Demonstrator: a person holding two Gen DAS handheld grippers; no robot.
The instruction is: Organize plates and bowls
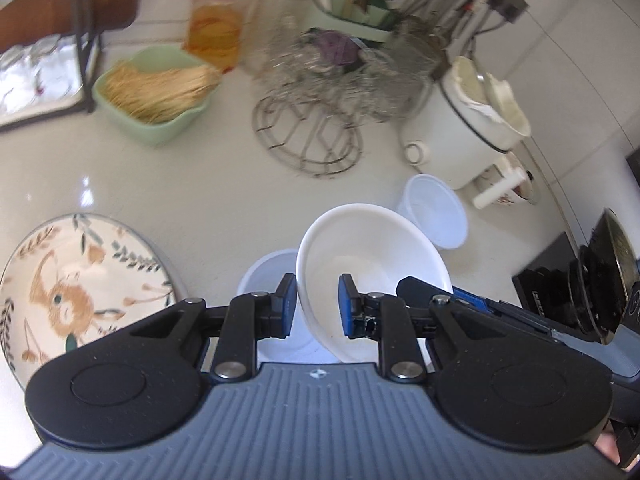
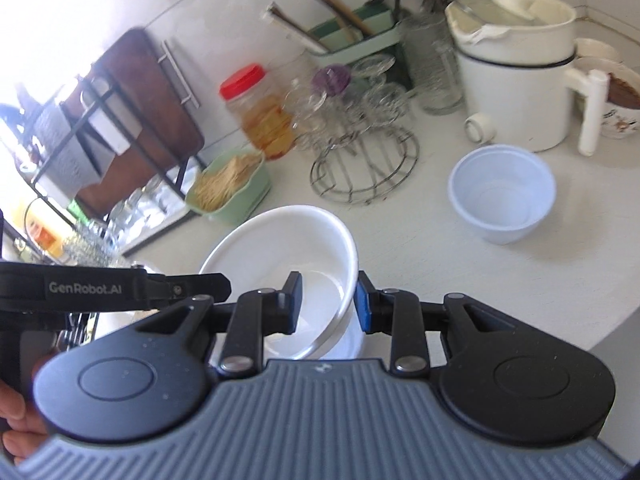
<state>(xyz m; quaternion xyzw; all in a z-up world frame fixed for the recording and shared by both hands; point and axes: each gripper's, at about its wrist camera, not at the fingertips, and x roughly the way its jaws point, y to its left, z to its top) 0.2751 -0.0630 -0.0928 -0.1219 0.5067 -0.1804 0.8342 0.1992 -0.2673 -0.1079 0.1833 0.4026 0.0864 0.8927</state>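
1. The left gripper (image 1: 318,306) has its two blue pads on either side of the rim of a tilted round white ceramic bowl (image 1: 372,252). The left pad is touching the rim from outside and the right pad is inside the bowl, with a gap, so the jaws are not closed tight on it.
2. The right gripper (image 2: 328,302) sits over the other side of the same white bowl (image 2: 296,248). One pad is inside, one is outside, close to the rim. I cannot tell if it is squeezing.
3. Under the tilted bowl, in the middle bottom of the left view, sits a pale blue-white plastic bowl (image 1: 268,276).
4. Another pale plastic bowl (image 2: 502,194) stands alone on the white counter (image 2: 400,240) at the right.
5. A round plate with a painted orange deer and leaves (image 1: 76,280) lies at the lower left of the left view.
6. Farther up are a green dish of thin dry noodles (image 1: 154,92), a clear jar with a red lid (image 1: 222,20), a round wire rack (image 1: 310,136) and a white pot (image 2: 516,76).
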